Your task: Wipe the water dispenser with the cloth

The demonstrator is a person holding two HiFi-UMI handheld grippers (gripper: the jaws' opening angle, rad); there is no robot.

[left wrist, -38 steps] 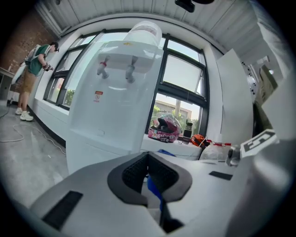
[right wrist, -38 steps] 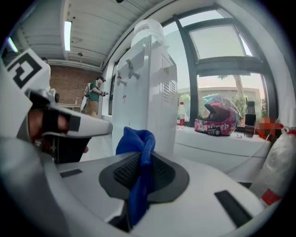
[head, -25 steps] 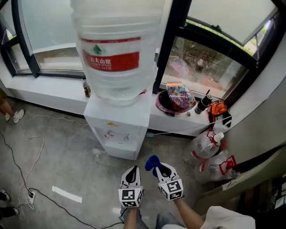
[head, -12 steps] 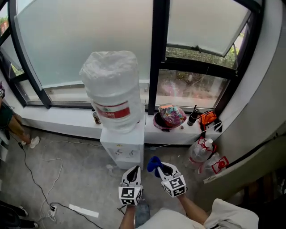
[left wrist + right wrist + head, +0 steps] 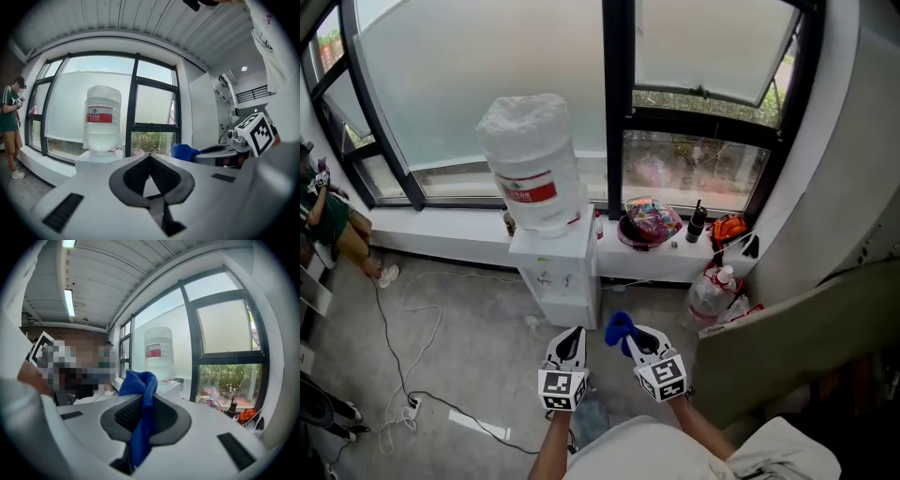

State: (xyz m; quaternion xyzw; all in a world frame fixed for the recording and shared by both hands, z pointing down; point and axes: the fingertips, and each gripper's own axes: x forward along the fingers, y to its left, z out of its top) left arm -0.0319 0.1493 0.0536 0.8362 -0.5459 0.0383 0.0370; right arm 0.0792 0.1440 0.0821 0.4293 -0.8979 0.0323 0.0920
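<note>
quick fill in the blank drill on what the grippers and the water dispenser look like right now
The right gripper is shut on a ____ cloth. The left gripper has its jaws together and holds ____. The bottle on the water dispenser bears a ____ label.
Missing words: blue; nothing; red.

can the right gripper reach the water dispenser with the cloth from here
Probably not from here: the right gripper, shut on the blue cloth, hangs well short of the water dispenser. Only floor lies between them, so a step forward should do it.
</note>
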